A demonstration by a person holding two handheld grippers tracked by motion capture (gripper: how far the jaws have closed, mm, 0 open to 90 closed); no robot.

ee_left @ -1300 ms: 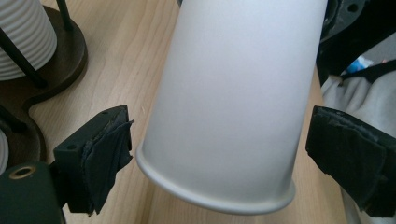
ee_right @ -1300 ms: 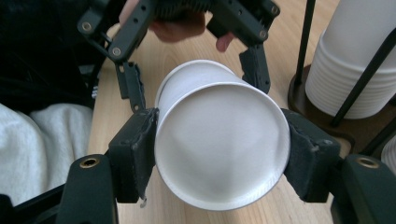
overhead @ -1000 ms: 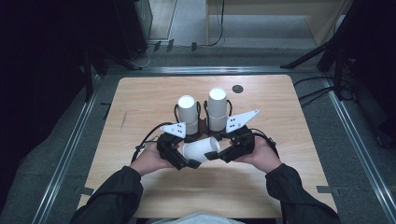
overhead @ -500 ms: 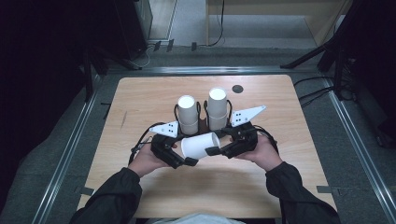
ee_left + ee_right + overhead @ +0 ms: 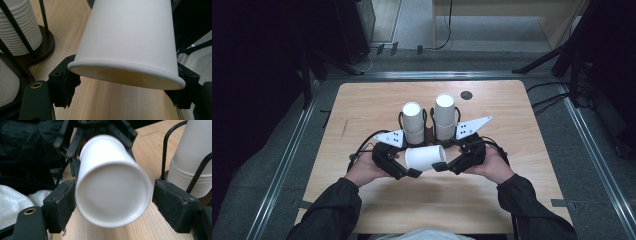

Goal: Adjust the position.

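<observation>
A white paper cup (image 5: 425, 156) lies level just above the table between my two grippers. My left gripper (image 5: 414, 161) holds it at the open rim; its jaws have just been closing, and the pads (image 5: 68, 81) now press on the cup (image 5: 130, 42) from both sides. My right gripper (image 5: 441, 157) faces the cup's closed base (image 5: 112, 192). Its jaws have just been opening and stand wide, with the right pad (image 5: 175, 205) clear of the cup. In the right gripper view the left gripper (image 5: 100, 135) shows behind the cup.
Two stacks of white cups (image 5: 413, 122) (image 5: 445, 116) stand in a black wire holder (image 5: 428, 131) just beyond the grippers, also seen as a stack (image 5: 20, 30) and a stack (image 5: 192, 165). A dark round disc (image 5: 466, 95) lies at the table's far side.
The right gripper's jaws have spread off the cup's base. The left gripper's jaws have closed in on the rim end. Both hands and the cup have hardly moved.
</observation>
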